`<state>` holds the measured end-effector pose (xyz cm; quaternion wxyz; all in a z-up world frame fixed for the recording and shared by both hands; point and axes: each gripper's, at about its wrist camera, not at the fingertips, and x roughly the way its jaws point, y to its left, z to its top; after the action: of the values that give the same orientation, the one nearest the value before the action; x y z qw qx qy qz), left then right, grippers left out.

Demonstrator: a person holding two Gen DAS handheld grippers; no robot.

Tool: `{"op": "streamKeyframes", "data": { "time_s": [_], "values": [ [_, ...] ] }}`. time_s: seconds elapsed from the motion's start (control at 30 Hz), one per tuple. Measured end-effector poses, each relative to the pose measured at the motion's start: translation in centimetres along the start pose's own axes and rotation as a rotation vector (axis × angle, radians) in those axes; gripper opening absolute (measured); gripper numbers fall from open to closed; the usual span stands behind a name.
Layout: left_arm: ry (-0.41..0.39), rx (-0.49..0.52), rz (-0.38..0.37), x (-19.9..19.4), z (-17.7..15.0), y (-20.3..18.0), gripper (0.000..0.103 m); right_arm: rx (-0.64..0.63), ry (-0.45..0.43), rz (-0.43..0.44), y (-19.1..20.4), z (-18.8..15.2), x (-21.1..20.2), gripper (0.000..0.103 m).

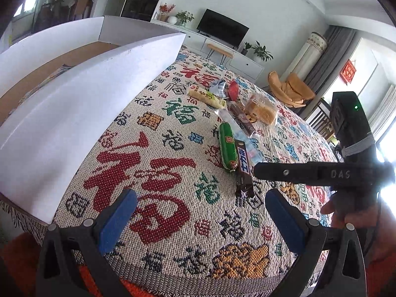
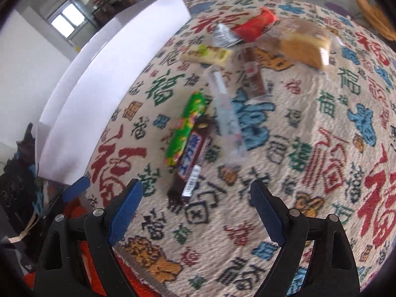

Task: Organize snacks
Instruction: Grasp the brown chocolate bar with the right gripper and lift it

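Several snacks lie on the patterned tablecloth [image 1: 158,173]: a brown chocolate bar [image 1: 243,167], a green sausage stick [image 1: 227,147], a clear packet [image 1: 237,126], a yellow bar [image 1: 206,97], a wrapped cake [image 1: 262,109], a red packet [image 1: 233,89]. My left gripper [image 1: 200,212] is open and empty, short of the chocolate bar. My right gripper [image 2: 196,208] is open and empty just above the chocolate bar [image 2: 191,159], beside the green stick [image 2: 186,128]. It shows in the left wrist view [image 1: 257,169] from the side.
A large white cardboard box [image 1: 81,99] with an open top stands at the left; a packet lies inside it. It also shows in the right wrist view [image 2: 113,74]. The table's fringed front edge [image 1: 173,279] is near me.
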<state>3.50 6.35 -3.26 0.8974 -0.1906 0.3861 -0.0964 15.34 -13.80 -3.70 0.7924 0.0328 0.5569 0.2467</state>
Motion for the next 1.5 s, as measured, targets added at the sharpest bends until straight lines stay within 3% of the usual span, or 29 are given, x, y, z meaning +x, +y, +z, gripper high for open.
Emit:
{"op": "streamKeyframes", "data": {
  "time_s": [0.17,0.23,0.27,0.3,0.5,0.67,0.93,1.0,1.17,1.5],
  "values": [
    [-0.044,-0.052,0.005,-0.9,0.1,1.1,0.102,-0.053,0.033,-0.069,2.4,0.2,2.5,0.081],
    [-0.056,-0.061,0.000,-1.1,0.2,1.3,0.102,-0.074,0.054,-0.086,2.8,0.4,3.3,0.066],
    [-0.057,-0.062,0.007,-1.1,0.1,1.3,0.102,-0.078,0.067,-0.099,3.0,0.6,3.7,0.051],
    [-0.056,-0.060,0.010,-1.1,0.1,1.3,0.102,-0.072,0.074,-0.111,2.9,0.7,4.0,0.045],
    [-0.051,-0.062,0.010,-0.9,0.2,1.3,0.102,-0.152,0.100,-0.164,4.0,1.1,4.8,0.044],
    [-0.058,-0.065,0.012,-1.0,0.1,1.3,0.102,-0.169,0.091,-0.180,3.7,0.8,4.4,0.030],
    [-0.055,-0.069,0.012,-1.0,0.1,1.4,0.102,-0.068,0.034,-0.053,1.5,0.3,1.4,0.018],
    [-0.054,-0.069,0.011,-1.0,0.1,1.4,0.102,-0.052,0.016,-0.011,1.2,0.0,0.1,0.018],
    [-0.047,-0.068,0.011,-0.8,0.1,1.3,0.102,-0.052,0.012,0.003,0.8,-0.6,-1.2,0.018],
    [-0.049,-0.073,0.011,-0.8,0.2,1.5,0.102,-0.096,0.058,-0.052,0.8,-2.0,0.4,0.018]
  ]
}}
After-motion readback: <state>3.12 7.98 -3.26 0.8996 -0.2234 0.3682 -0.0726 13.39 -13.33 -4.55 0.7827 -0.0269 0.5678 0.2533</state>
